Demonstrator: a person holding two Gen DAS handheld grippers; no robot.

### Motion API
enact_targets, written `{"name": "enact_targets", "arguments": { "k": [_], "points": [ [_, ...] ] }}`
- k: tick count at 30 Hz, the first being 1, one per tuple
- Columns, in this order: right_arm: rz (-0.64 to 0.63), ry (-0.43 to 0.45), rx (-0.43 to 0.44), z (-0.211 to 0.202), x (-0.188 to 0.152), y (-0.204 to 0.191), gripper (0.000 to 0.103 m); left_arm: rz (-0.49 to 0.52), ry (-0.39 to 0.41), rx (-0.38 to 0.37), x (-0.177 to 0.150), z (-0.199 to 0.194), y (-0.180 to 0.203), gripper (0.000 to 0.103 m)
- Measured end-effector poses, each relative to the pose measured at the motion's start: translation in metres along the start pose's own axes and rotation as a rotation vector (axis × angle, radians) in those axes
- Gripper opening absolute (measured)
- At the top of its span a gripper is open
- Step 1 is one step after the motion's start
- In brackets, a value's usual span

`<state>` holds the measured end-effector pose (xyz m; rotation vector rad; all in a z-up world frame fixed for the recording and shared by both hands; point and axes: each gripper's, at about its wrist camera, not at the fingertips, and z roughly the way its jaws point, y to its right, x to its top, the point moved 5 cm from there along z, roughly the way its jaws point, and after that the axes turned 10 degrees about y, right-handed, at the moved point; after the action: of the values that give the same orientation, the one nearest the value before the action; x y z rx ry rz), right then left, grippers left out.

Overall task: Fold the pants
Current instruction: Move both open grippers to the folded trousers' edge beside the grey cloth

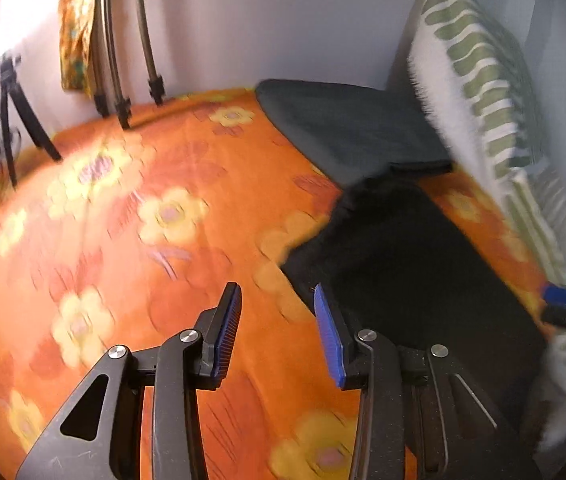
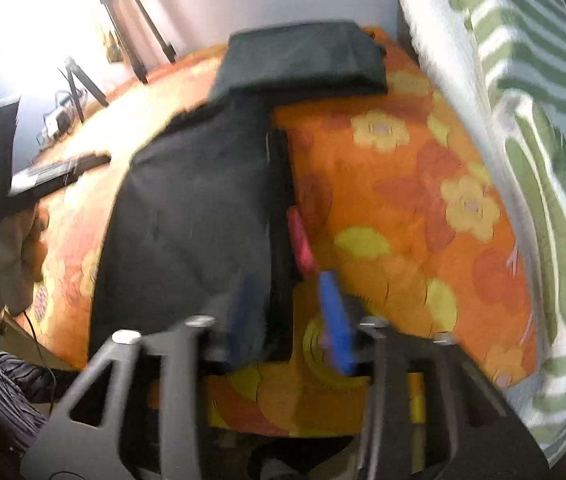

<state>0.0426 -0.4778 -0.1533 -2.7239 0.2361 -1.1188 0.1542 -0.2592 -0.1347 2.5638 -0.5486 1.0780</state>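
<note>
Two folded pants (image 1: 411, 280), one pillow (image 1: 479, 76)

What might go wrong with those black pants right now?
The right gripper is open, with the edge of the black pants by its pads, so pulling away may snag the fold. The left gripper is open over the bedspread and may pinch that instead.
</note>
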Motion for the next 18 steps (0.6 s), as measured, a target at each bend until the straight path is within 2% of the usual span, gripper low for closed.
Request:
{"name": "enact_targets", "arguments": {
  "k": [3,8,15,18],
  "points": [
    [-0.009,-0.016,0.064,0.014,0.014,-0.003,0.062,-0.063,-0.038,-0.069,-0.015,-0.011,0.009,0.049],
    [0.025,-0.084,0.149,0.057,0.028,-0.005,0.065,-0.149,-0.106,-0.167,-0.035,-0.01,0.028,0.049],
    [0.022,-0.15,0.165,0.1,0.029,0.002,0.065,-0.214,-0.152,-0.195,-0.043,0.01,0.032,0.049],
    [-0.001,-0.138,0.201,0.104,0.031,0.0,0.065,-0.224,-0.152,-0.198,-0.045,0.016,0.03,0.049]
  ]
}}
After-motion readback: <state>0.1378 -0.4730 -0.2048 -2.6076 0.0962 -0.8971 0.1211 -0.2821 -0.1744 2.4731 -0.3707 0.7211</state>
